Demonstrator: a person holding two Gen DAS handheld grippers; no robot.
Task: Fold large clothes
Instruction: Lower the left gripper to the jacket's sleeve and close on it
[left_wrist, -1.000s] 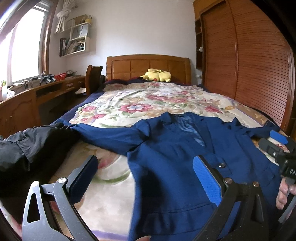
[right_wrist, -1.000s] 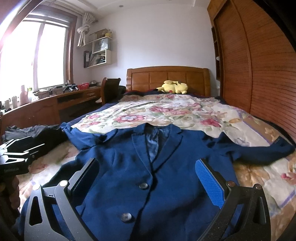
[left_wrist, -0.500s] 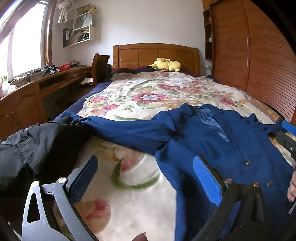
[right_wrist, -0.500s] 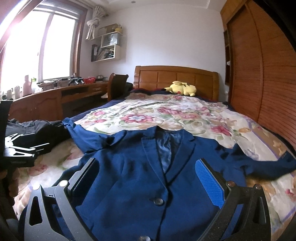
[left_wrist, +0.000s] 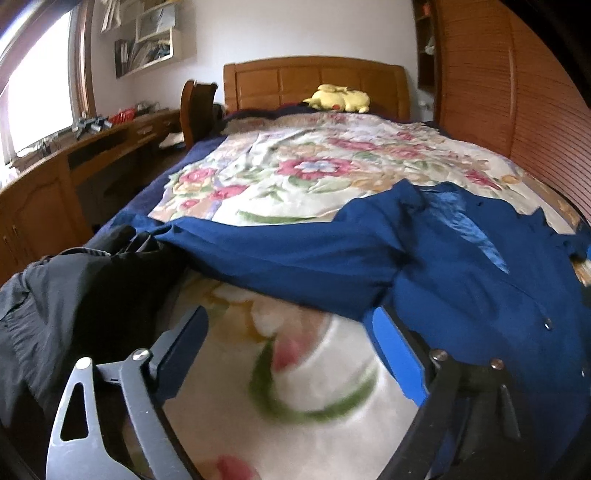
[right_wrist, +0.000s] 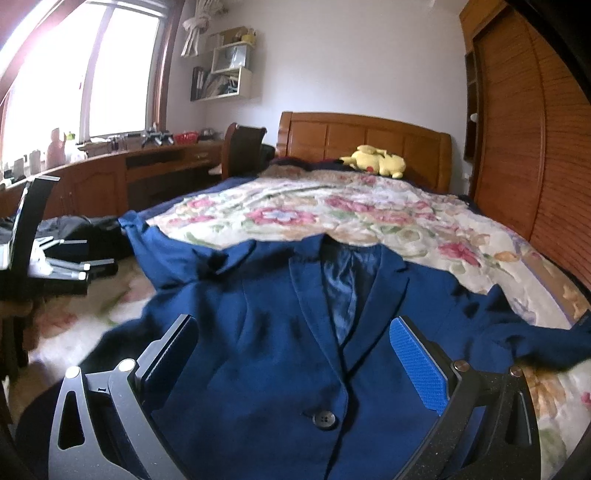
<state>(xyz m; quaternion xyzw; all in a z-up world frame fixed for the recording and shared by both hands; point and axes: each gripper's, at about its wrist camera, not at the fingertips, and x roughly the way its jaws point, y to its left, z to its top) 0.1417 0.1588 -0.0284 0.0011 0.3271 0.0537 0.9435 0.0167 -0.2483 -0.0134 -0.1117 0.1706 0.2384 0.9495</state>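
Observation:
A navy blue blazer (right_wrist: 295, 332) lies face up on the floral bedspread, collar toward the headboard, both sleeves spread out. In the left wrist view the blazer (left_wrist: 461, 280) is at the right, with its left sleeve (left_wrist: 280, 254) stretching across. My left gripper (left_wrist: 291, 354) is open and empty, over bare bedspread just in front of that sleeve. My right gripper (right_wrist: 295, 354) is open and empty, above the blazer's front by the top button (right_wrist: 324, 420). The left gripper also shows in the right wrist view (right_wrist: 70, 266) at the far left.
A black garment (left_wrist: 66, 295) is heaped at the bed's left edge. A yellow plush toy (left_wrist: 338, 98) lies by the wooden headboard (left_wrist: 314, 81). A wooden desk (left_wrist: 55, 177) and chair stand to the left. A slatted wardrobe (left_wrist: 517, 110) stands to the right.
My left gripper has swung left, off the blazer's body toward its left sleeve and the black garment. My right gripper has moved slightly forward and left over the blazer. Both stay open.

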